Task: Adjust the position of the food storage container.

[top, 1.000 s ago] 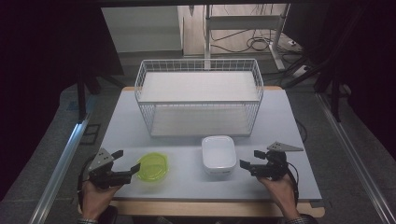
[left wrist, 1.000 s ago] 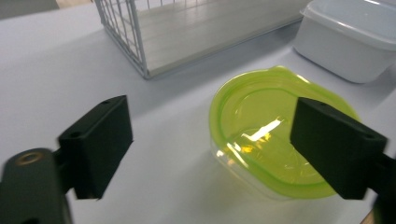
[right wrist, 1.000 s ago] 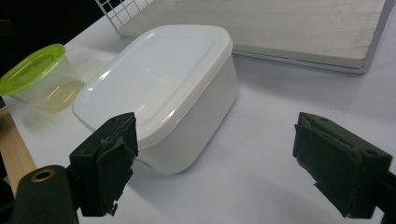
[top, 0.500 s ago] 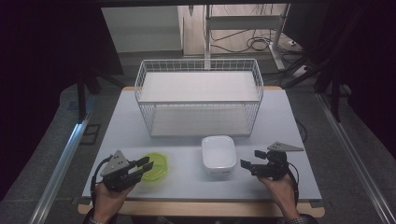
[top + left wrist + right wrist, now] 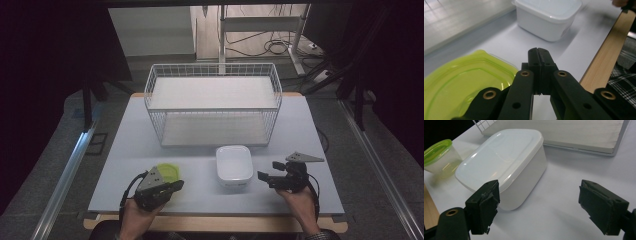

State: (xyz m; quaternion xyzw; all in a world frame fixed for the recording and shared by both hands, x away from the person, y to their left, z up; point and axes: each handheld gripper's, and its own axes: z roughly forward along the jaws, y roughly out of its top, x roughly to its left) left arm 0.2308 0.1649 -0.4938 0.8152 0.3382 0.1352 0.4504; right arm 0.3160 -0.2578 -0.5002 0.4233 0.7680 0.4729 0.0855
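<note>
Nearest to the person, the left gripper (image 5: pixel 176 186) was at the front edge of the table (image 5: pixel 125 130), well to the left of the white lidded box (image 5: pixel 234 165), which I take as the landmark here. Its jaws had just been closing and now stood pressed together with nothing between them; in the left gripper view the two black pads (image 5: pixel 539 53) met just beside the rim of the green-lidded container (image 5: pixel 461 82), over the bare table. One second before, this gripper was further left and its jaws were wide on both sides of the container; since then the hand had moved toward the box and now covered part of the container in the high view. The green-lidded container (image 5: pixel 168 171) itself had stayed in its place, to the left of the box. The right gripper (image 5: pixel 264 177) was just beside the right side of the box, and it had not moved. Its jaws were wide apart and held nothing; in the right gripper view the box (image 5: pixel 501 165) was beyond the left pad (image 5: pixel 485 203). Behind the box stood the white wire basket (image 5: pixel 213 107), unchanged.
</note>
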